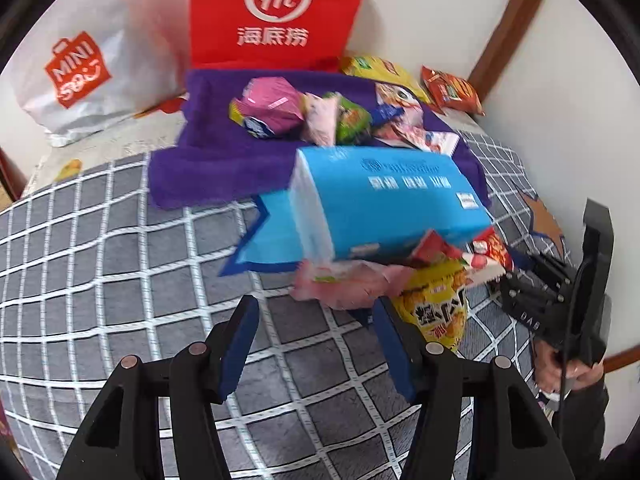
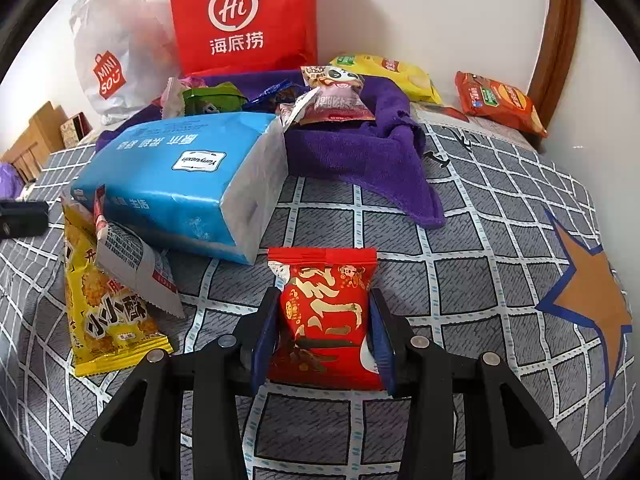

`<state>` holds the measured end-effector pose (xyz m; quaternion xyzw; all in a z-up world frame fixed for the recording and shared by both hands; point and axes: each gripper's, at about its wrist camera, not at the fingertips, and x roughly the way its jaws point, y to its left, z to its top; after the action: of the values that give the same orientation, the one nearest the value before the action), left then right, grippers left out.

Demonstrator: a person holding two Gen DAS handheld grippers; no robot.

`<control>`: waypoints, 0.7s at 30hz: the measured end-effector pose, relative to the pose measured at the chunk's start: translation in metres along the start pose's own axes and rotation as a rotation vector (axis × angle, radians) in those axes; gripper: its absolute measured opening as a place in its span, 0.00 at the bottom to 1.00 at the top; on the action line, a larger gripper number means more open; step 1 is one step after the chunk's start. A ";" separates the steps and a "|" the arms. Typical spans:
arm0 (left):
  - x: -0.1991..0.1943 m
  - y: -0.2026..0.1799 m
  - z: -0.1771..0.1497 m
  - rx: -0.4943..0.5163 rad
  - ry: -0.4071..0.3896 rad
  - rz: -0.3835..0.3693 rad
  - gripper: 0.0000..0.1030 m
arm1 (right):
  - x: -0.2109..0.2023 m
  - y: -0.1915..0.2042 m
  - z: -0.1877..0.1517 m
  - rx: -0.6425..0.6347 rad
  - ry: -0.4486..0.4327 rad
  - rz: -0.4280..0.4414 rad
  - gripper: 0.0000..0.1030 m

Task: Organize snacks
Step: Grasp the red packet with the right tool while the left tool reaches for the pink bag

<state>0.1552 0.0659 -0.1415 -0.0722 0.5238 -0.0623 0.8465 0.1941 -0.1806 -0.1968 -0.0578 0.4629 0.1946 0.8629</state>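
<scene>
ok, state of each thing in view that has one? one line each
left tongs: open, empty
right tongs: shut on the small red foil snack packet
blue plastic tissue pack: lying on its side, over the yellow snack bag
yellow snack bag: flat on the quilt, sealed
purple towel: rumpled, snacks heaped on it
red paper bag: upright against the wall

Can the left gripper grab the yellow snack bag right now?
Probably yes. The left gripper has its jaws open and empty, and the yellow snack bag lies just ahead beside its right jaw. A pink packet and the blue tissue pack overlap its far end only.
</scene>
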 end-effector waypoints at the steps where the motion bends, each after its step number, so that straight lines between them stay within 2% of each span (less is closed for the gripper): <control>1: 0.002 -0.003 -0.001 0.007 -0.004 -0.007 0.55 | 0.000 -0.003 0.000 0.010 -0.002 0.016 0.41; 7: 0.021 -0.018 -0.005 0.036 0.008 -0.044 0.57 | 0.001 -0.006 0.001 0.030 -0.004 0.055 0.47; 9: 0.027 -0.020 -0.005 0.036 0.014 -0.050 0.60 | 0.002 -0.003 0.001 0.020 -0.003 0.052 0.49; 16: 0.040 -0.014 -0.003 -0.007 0.019 -0.081 0.61 | 0.003 0.004 0.001 -0.016 0.005 0.038 0.56; 21: 0.044 -0.016 -0.001 -0.001 0.009 -0.083 0.62 | 0.002 0.003 0.001 -0.016 0.005 0.041 0.57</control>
<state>0.1737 0.0420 -0.1773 -0.0939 0.5242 -0.0976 0.8408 0.1948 -0.1769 -0.1981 -0.0556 0.4644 0.2160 0.8571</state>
